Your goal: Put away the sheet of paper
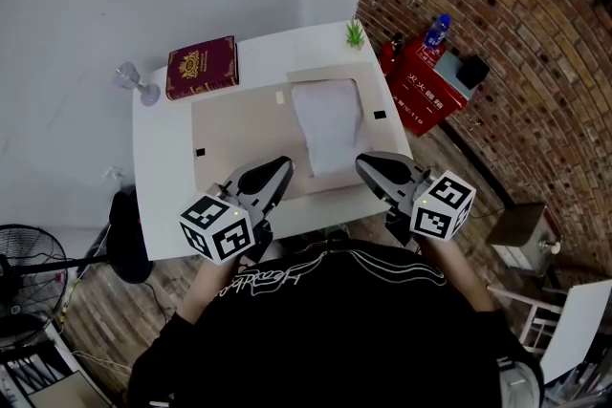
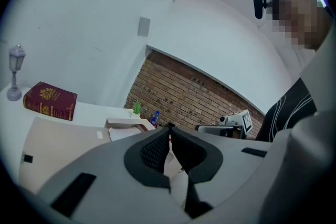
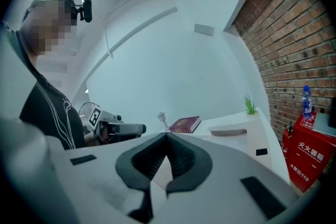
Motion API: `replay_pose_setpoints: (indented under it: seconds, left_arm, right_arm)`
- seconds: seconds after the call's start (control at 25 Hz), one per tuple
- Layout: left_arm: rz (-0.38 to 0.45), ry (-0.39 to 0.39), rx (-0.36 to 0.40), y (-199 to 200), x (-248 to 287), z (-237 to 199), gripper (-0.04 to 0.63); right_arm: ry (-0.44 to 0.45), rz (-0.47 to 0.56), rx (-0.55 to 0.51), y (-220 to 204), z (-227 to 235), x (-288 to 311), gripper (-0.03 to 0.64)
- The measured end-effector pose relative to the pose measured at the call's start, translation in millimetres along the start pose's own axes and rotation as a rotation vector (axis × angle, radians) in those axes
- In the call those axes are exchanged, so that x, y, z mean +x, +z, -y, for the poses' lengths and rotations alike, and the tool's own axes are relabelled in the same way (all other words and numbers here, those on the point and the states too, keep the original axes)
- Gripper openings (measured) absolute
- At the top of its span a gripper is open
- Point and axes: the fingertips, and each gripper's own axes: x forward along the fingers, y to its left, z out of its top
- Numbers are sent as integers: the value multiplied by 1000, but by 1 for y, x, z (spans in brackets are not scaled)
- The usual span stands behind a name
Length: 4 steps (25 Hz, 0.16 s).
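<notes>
left gripper (image 1: 286, 168), right gripper (image 1: 362, 164) — jaws closed, empty — sheet of paper (image 1: 328, 124) ahead, untouched.

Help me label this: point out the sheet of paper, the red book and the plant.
sheet of paper (image 1: 328, 124), head view, its middle.
red book (image 1: 202, 67), head view, cover centre.
plant (image 1: 356, 34), head view, green leaves.

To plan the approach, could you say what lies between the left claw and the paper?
Head view: only bare beige mat separates the left claw from the paper.
</notes>
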Motion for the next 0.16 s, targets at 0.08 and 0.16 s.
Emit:
replay_pose_setpoints:
  seconds: [0.08, 0.16]
  left_arm:
    - [-8, 0, 9, -1, 2, -3, 40]
    - [-15, 0, 19, -1, 5, -6, 40]
  right_arm:
    - [-1, 0, -4, -1, 2, 2, 2]
    - [-3, 0, -7, -1, 4, 5, 2]
